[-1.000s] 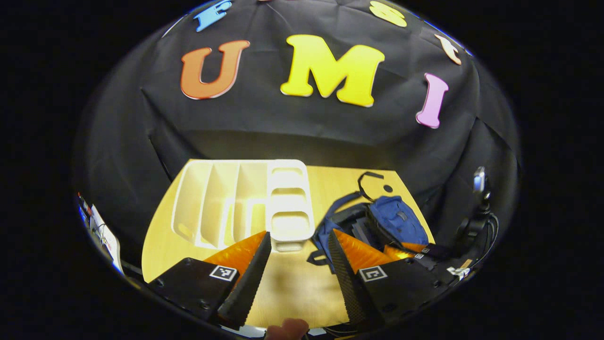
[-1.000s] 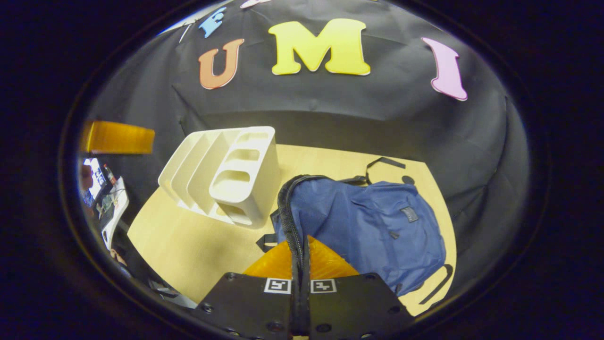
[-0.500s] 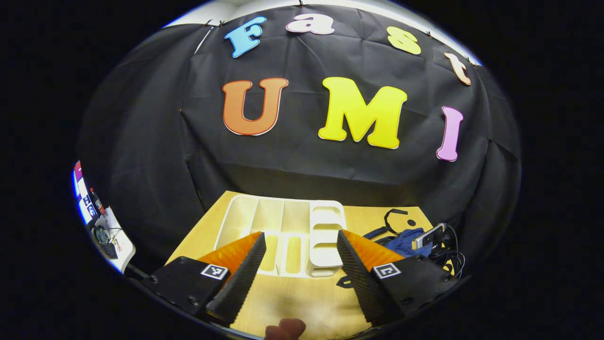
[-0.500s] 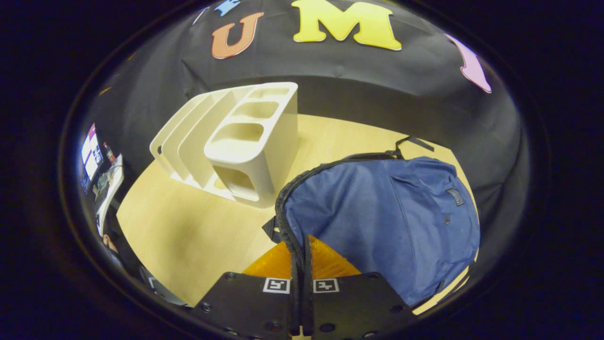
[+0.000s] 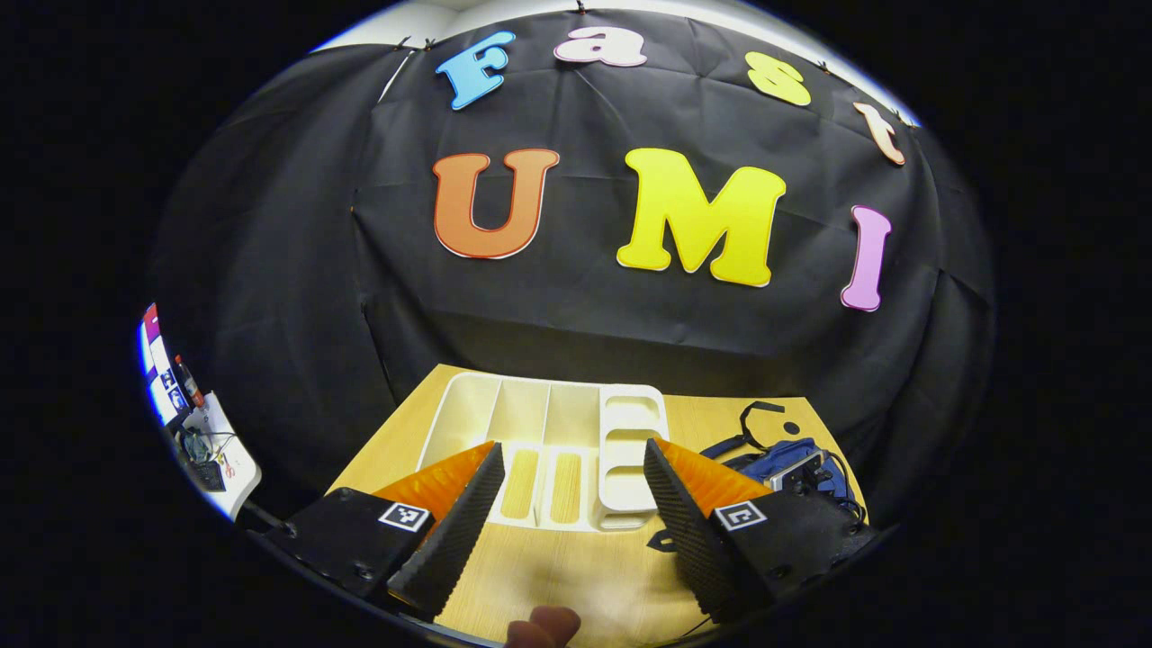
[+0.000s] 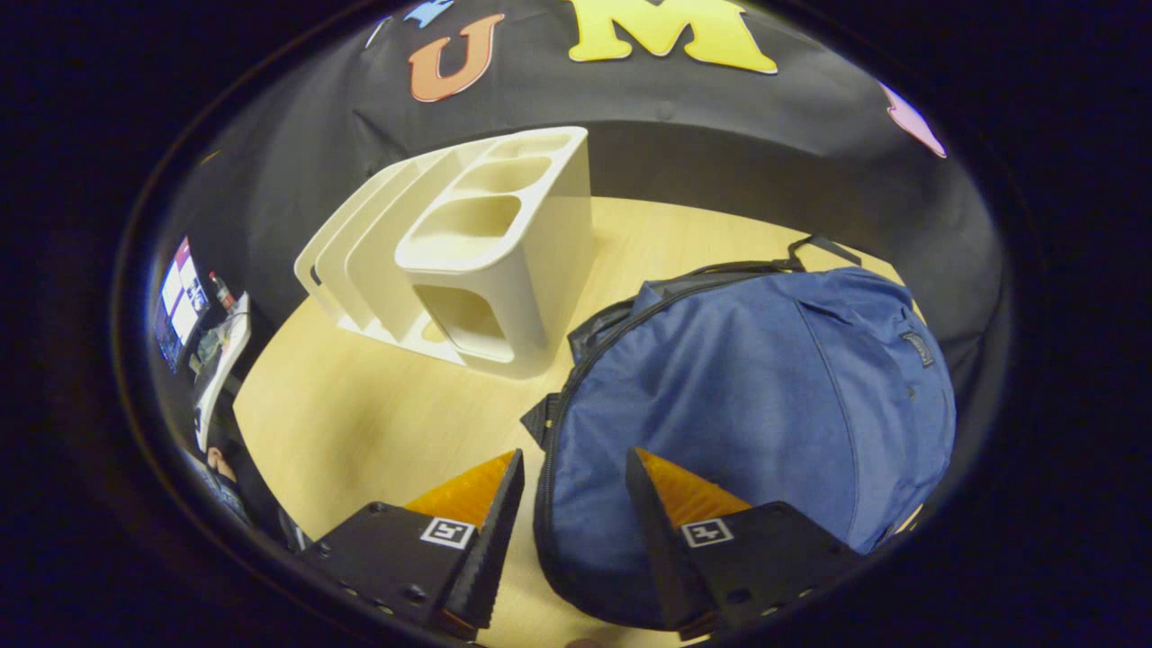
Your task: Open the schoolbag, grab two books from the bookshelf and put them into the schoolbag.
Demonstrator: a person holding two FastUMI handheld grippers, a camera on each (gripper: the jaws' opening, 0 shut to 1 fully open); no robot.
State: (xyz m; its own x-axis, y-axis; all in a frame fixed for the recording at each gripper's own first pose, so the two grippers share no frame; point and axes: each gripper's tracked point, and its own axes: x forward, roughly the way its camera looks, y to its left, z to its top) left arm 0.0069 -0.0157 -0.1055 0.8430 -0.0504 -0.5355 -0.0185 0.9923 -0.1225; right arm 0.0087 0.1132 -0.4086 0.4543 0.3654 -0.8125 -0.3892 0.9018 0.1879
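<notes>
The blue schoolbag (image 6: 756,396) lies on the table (image 6: 360,432) just beside the white bookshelf (image 6: 477,252), whose slots and cubbies hold nothing that shows. The right tool (image 6: 567,504) has its fingers apart over the bag's zipper edge. The left tool (image 5: 571,499) is also spread apart, above the table before the bookshelf (image 5: 558,441)

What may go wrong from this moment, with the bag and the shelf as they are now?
The right gripper is open around the edge of the schoolbag, so the soft flap may fall shut again. The white bookshelf stands close beside the schoolbag, so a nudge might shift it. No books show in its slots.
</notes>
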